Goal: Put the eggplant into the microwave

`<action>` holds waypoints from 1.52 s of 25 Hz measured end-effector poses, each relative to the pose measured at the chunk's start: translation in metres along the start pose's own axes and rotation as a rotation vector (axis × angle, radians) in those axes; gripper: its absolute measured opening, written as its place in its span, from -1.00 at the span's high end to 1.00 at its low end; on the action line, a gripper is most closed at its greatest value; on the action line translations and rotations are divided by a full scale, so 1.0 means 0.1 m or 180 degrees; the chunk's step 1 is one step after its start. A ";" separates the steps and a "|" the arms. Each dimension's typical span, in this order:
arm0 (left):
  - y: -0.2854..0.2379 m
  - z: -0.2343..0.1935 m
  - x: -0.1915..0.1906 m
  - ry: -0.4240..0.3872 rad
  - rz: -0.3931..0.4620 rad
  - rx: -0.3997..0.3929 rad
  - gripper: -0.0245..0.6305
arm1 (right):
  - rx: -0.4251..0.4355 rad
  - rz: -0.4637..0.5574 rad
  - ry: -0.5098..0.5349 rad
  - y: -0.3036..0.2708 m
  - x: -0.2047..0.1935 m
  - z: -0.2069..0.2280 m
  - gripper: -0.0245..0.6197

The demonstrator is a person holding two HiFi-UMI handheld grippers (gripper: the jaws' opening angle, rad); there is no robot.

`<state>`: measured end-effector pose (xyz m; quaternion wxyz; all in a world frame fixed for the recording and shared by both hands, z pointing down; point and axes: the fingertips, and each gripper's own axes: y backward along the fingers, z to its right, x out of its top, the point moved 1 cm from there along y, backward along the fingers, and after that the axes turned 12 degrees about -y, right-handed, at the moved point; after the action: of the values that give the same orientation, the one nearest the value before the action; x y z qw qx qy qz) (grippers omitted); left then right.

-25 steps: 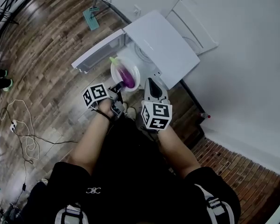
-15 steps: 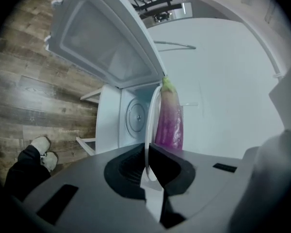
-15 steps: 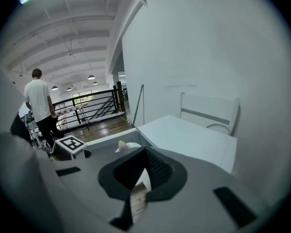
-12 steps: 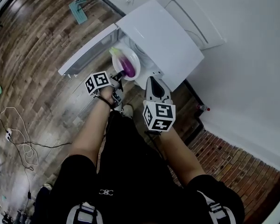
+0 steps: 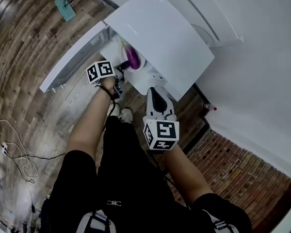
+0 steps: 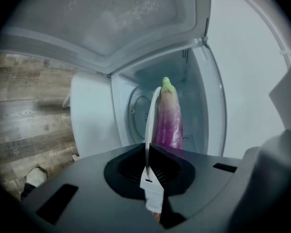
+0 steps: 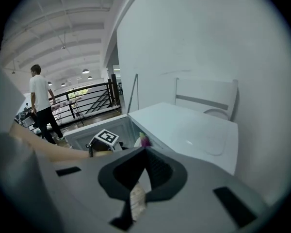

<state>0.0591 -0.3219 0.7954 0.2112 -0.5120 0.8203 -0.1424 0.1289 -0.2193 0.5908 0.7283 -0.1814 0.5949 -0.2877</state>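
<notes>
Gripping the thin rim of a white plate (image 6: 148, 125), the left gripper (image 6: 146, 150) has its jaws pinched almost together on that smooth, hard edge, and the plate shows edge-on as a slim curved line. On it lies the eggplant (image 6: 169, 120): long and plump, glossy purple that fades paler toward a green stem cap, pointing away from the gripper. Plate and eggplant sit right at the open mouth of the microwave (image 5: 160, 33), a boxy white unit with a flat, matte top; from the head view I can't tell whether they are fully inside. Its door (image 5: 70, 62) hangs wide to the left, and a round turntable (image 6: 136, 111) shows in the pale cavity. The right gripper (image 5: 153, 89) hangs nearer the person, apart from the microwave's front, its jaws together with nothing between them. The floor (image 5: 34, 47) is streaky brown wood planks, giving way to red brick (image 5: 233, 174) at the lower right, with a plain white wall (image 5: 262, 81) beside it. A thin cable (image 5: 17, 154) loops on the planks, and a green mop head (image 5: 64, 5) lies at the top. In the right gripper view, a person (image 7: 40, 103) stands by a black railing (image 7: 87, 98).
</notes>
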 end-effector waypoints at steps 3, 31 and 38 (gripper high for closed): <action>-0.26 -0.03 0.05 -0.0056 -0.0061 -0.0029 0.87 | -0.0068 -0.0003 -0.0003 -0.03 0.00 0.14 0.90; -0.86 -0.01 0.43 -0.1931 0.0556 0.0832 0.43 | -0.0201 -0.0271 -0.0017 -0.02 -0.29 0.45 0.90; -0.73 -0.04 0.59 -0.2544 0.1013 0.1274 0.03 | -0.0181 -0.0304 0.0002 -0.04 -0.37 0.45 0.90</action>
<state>0.0912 -0.4063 0.8194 0.6240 -0.3438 0.6995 -0.0554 0.1673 -0.2020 0.6316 0.7081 -0.2302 0.5937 -0.3052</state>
